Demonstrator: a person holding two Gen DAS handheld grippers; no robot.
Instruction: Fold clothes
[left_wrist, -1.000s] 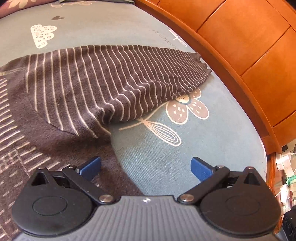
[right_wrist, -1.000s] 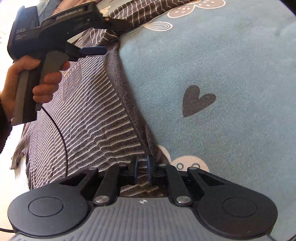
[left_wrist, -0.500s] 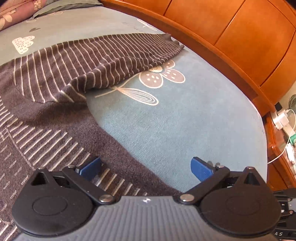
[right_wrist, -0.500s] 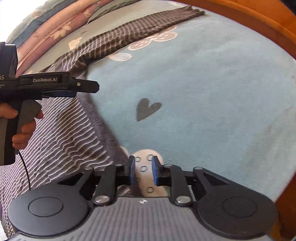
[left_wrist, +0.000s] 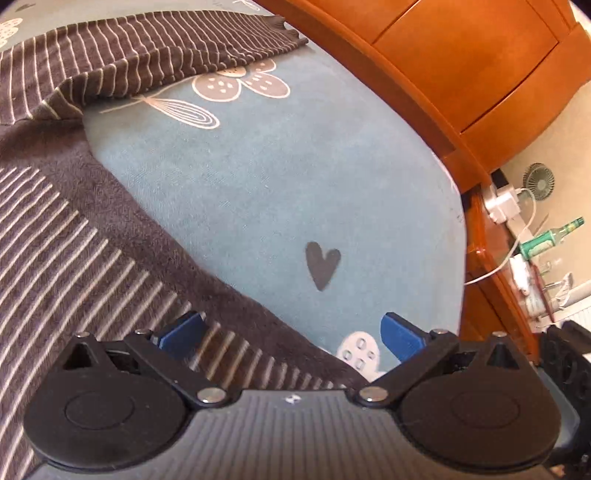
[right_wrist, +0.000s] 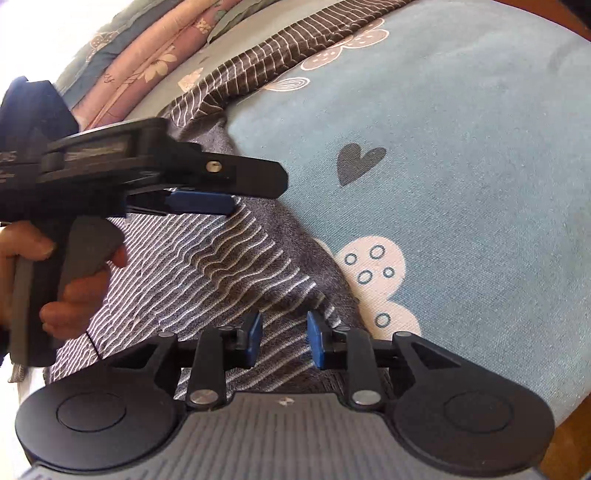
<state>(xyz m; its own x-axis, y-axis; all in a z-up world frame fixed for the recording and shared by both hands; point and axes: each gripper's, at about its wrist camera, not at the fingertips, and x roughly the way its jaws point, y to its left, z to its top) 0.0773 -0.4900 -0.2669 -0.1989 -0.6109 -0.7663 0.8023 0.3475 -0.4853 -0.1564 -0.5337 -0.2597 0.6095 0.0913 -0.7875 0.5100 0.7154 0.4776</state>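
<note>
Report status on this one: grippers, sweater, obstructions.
Left gripper open wide over sweater edge. Right gripper just opening, nothing gripped. Sleeve spread on bedsheet. No obstructions.

sweater (left_wrist: 74, 258): dark grey, thin white stripes, under the jaws | bedsheet (left_wrist: 258, 184): teal, grey heart and white flower prints, ahead of the jaws | headboard (left_wrist: 461, 66): orange wood

Striped sweater (left_wrist: 74, 236) cut off at left edge; nightstand clutter (left_wrist: 535, 258) too small.
</note>
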